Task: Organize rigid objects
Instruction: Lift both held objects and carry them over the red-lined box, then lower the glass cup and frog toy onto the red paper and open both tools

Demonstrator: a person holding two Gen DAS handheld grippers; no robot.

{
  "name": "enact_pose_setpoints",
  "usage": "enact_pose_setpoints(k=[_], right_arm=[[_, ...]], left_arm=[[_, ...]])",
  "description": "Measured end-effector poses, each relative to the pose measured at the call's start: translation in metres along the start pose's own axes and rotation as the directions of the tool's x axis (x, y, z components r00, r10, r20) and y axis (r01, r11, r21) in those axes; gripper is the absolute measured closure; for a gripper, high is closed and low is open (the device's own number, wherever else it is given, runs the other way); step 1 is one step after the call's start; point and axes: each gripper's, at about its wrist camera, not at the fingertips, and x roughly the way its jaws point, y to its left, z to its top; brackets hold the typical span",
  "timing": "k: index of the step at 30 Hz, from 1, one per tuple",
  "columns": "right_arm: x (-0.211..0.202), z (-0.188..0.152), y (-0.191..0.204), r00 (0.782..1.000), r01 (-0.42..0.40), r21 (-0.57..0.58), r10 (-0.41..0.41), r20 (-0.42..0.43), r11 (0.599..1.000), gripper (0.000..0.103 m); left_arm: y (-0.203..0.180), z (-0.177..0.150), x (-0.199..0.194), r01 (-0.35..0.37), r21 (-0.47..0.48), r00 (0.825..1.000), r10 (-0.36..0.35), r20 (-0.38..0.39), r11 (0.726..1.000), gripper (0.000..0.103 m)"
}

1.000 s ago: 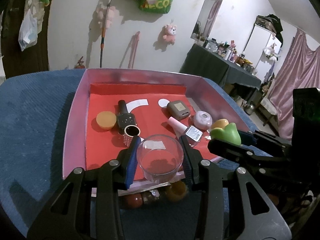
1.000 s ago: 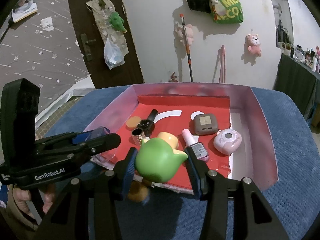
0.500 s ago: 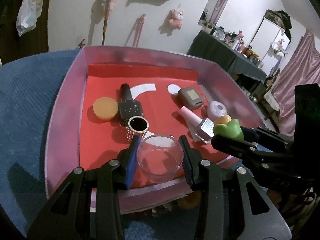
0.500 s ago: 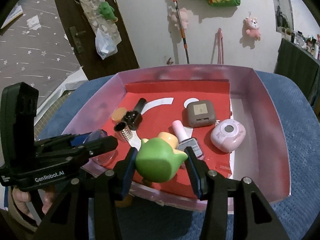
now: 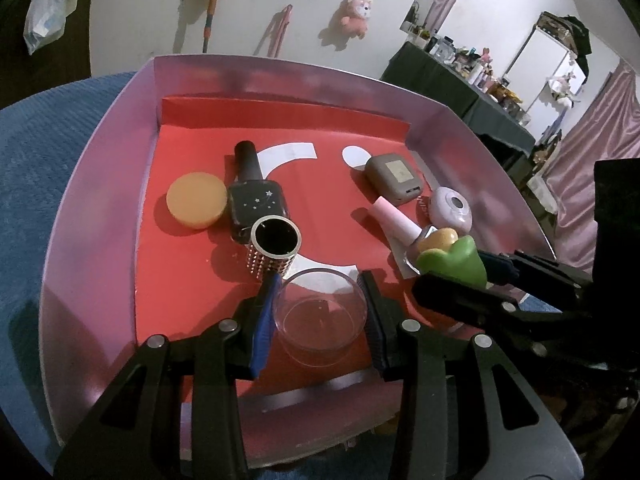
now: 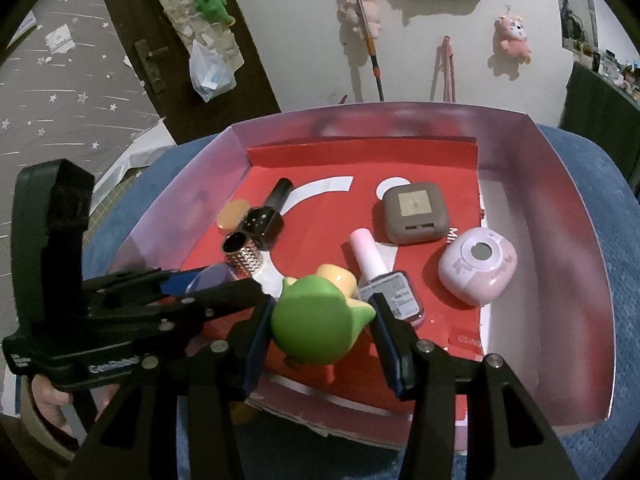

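Note:
My left gripper (image 5: 320, 310) is shut on a clear round cup (image 5: 320, 316) and holds it over the near part of the pink tray (image 5: 100, 184) with a red liner. My right gripper (image 6: 320, 320) is shut on a green and yellow toy (image 6: 316, 322), held over the tray's near edge; the toy also shows in the left wrist view (image 5: 452, 258). In the tray lie an orange disc (image 5: 196, 199), a black bottle (image 5: 254, 196), a studded ring cup (image 5: 274, 252), a brown case (image 6: 414, 213), a pink nail polish bottle (image 6: 384, 280) and a pink round gadget (image 6: 478, 266).
The tray sits on a blue cloth surface (image 5: 36, 160). A small orange object (image 6: 242, 410) lies on the cloth just outside the tray's near edge. The left gripper body (image 6: 100, 320) crosses the left side of the right wrist view.
Both grippers have moved forward over the tray with their loads. The cup and the toy now hang above the red liner instead of the tray's near edge.

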Motion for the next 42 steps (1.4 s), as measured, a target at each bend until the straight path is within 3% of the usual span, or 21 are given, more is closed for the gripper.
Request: enact_pose_setpoints(k=[3, 8, 16, 23, 42], right_arm=[[0.004, -0.001, 0.001, 0.999, -0.043, 0.006, 0.043, -0.022, 0.999, 0.052], [0.013, -0.002, 0.000, 0.998, -0.048, 0.015, 0.049, -0.048, 0.999, 0.052], [0.019, 0.002, -0.006, 0.998, 0.055, 0.017, -0.055, -0.020, 0.998, 0.052], [0.023, 0.004, -0.016, 0.986, 0.168, 0.022, -0.169, 0.004, 0.985, 0.052], [0.023, 0.006, -0.020, 0.988, 0.156, 0.041, -0.156, 0.004, 0.987, 0.052]], left_arm=[[0.001, 0.000, 0.001, 0.000, -0.001, 1.000, 0.000, 0.000, 1.000, 0.066], [0.000, 0.003, 0.003, 0.000, -0.006, 1.000, 0.000, 0.000, 1.000, 0.066], [0.001, 0.011, 0.009, -0.014, -0.028, 1.000, 0.015, 0.020, 1.000, 0.066], [0.002, 0.012, 0.016, -0.015, -0.042, 0.999, 0.016, 0.032, 0.999, 0.066], [0.003, 0.012, 0.013, -0.024, -0.048, 0.999, 0.026, 0.024, 0.999, 0.066]])
